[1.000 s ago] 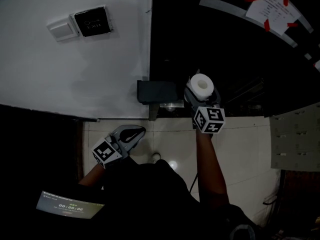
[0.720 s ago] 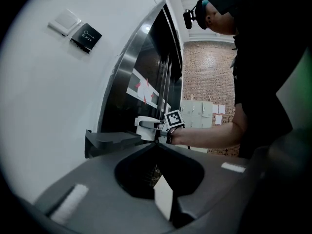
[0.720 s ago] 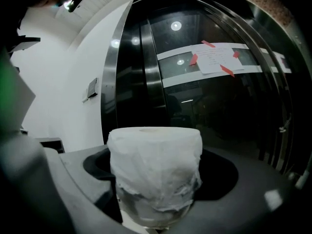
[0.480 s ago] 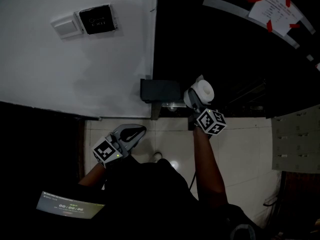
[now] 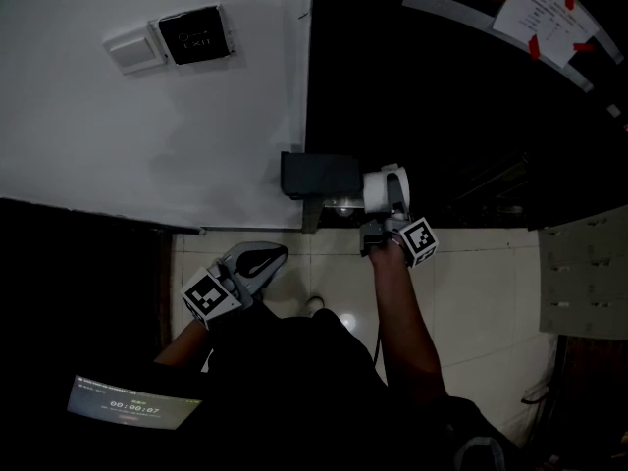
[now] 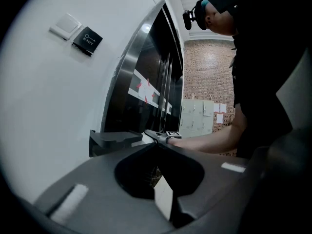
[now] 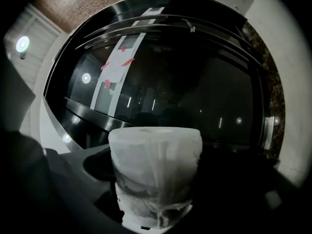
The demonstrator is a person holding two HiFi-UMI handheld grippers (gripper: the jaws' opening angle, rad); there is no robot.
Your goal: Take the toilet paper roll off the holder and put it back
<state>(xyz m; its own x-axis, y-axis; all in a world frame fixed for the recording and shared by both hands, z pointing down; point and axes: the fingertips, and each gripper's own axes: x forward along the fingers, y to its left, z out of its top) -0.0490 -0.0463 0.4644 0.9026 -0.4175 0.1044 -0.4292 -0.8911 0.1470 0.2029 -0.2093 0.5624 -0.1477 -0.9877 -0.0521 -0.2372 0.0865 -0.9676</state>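
- Right gripper (image 5: 392,209): jaws spread wide and clamped on the toilet paper roll (image 5: 377,188), one dark jaw on each side of it. The marker cube (image 5: 419,240) sits at the wrist end.
- Toilet paper roll: a white, soft cylinder. In the right gripper view its wrap looks crinkled and loosely layered, and the open core end faces away from the camera.
- From the head view the roll lies on its side with its left end against the right end of the holder (image 5: 319,175). I cannot tell whether it is seated on the holder.
- Holder: a dark, matte, boxy block fixed low at the right edge of the white wall (image 5: 147,145), where the wall meets a glossy black panel (image 5: 442,86). A small shiny metal part shows just under it.
- Left gripper (image 5: 270,257): jaws closed together with nothing between them. It is held low over the pale glossy floor tiles (image 5: 471,283), well apart from the holder.
- On the wall near its upper left corner: a white rectangular switch plate (image 5: 130,52) touching a black square plate (image 5: 196,35).
- On the black panel's upper right: a white paper sheet (image 5: 545,13) fixed with red tape.
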